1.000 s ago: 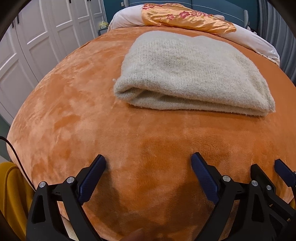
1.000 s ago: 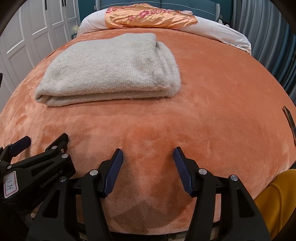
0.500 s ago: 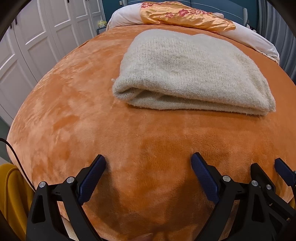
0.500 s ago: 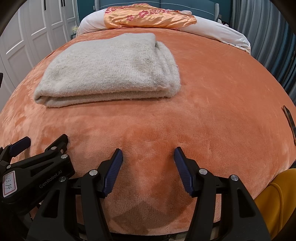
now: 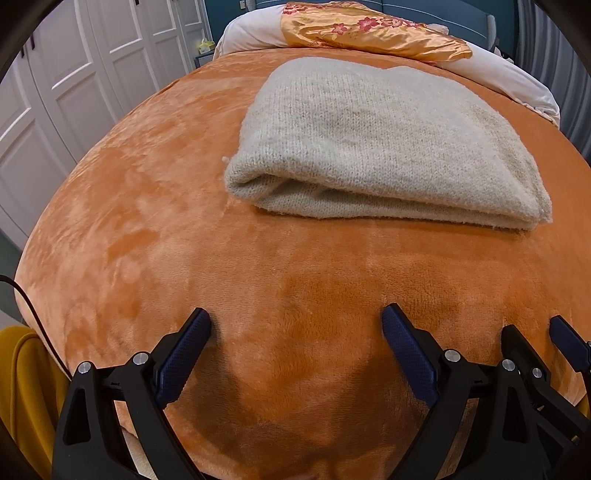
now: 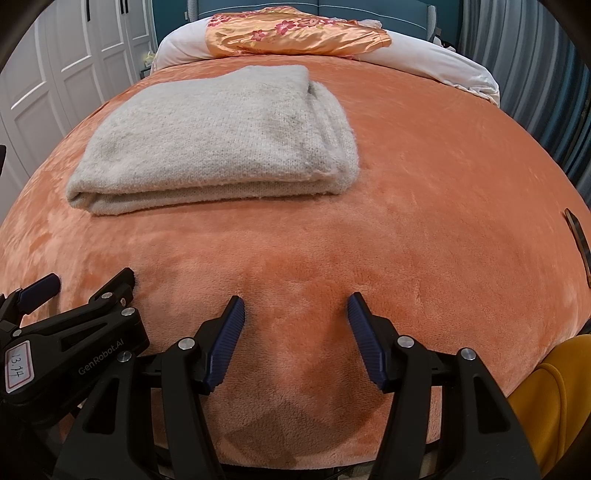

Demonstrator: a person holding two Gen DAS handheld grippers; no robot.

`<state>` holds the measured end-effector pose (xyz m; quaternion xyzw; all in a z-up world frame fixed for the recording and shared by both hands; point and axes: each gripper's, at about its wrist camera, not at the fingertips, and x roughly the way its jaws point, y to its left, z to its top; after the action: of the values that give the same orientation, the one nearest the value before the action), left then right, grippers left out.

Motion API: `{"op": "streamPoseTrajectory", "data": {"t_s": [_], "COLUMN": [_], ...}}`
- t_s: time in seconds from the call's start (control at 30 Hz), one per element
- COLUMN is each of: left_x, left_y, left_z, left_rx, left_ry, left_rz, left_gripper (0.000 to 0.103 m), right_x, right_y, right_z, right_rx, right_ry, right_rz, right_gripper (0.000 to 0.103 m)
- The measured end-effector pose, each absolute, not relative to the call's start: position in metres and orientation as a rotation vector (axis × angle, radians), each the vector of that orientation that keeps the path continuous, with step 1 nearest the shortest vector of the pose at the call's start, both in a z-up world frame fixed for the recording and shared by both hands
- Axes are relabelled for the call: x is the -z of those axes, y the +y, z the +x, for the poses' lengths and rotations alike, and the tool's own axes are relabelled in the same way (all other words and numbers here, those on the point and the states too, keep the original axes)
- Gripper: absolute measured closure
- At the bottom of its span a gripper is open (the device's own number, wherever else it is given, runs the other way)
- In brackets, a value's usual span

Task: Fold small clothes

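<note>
A cream knitted garment [image 5: 384,144] [image 6: 218,140] lies folded into a thick rectangle on the orange plush bedspread [image 5: 184,229] [image 6: 424,192]. My left gripper [image 5: 295,332] hovers open over bare bedspread near the bed's front edge, well short of the garment, with nothing between its blue pads. My right gripper [image 6: 295,317] stands beside it, also open and empty, at the same distance from the fold. Each gripper shows at the edge of the other's view: the right gripper [image 5: 546,354] and the left gripper [image 6: 74,295].
An orange floral satin cloth [image 6: 295,33] lies over a white pillow [image 6: 443,62] at the head of the bed. White wardrobe doors [image 5: 55,92] stand to the left. A dark flat object [image 6: 578,240] lies at the bedspread's right edge. Yellow clothing [image 6: 546,398] shows at the bottom corners.
</note>
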<state>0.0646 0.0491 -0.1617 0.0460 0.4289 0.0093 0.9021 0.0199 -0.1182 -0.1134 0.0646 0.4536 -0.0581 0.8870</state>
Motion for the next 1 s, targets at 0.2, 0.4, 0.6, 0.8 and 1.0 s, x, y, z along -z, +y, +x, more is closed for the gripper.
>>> {"op": "streamPoseTrajectory", "data": {"t_s": [0.2, 0.4, 0.6, 0.8, 1.0], "left_x": [0.1617, 0.1614, 0.1614, 0.1614, 0.1614], "left_y": [0.0489, 0.049, 0.0498, 0.05, 0.05], "left_z": [0.0646, 0.064, 0.0647, 0.0645, 0.0646], "left_rx": [-0.02, -0.02, -0.019, -0.019, -0.02], "left_ry": [0.887, 0.888, 0.888, 0.888, 0.888], "left_rz": [0.095, 0.094, 0.095, 0.095, 0.095], "left_gripper": [0.011, 0.011, 0.011, 0.011, 0.011], "right_x": [0.1133, 0.1133, 0.1137, 0.1137, 0.1137], "right_y": [-0.1185, -0.1195, -0.1205, -0.1213, -0.1213], "right_z": [0.0199, 0.0198, 0.0198, 0.0199, 0.0197], "right_rx": [0.12, 0.119, 0.12, 0.12, 0.119], "right_ry": [0.943, 0.943, 0.943, 0.943, 0.943], "right_rz": [0.134, 0.134, 0.136, 0.136, 0.135], "right_gripper": [0.047, 0.047, 0.047, 0.047, 0.047]}}
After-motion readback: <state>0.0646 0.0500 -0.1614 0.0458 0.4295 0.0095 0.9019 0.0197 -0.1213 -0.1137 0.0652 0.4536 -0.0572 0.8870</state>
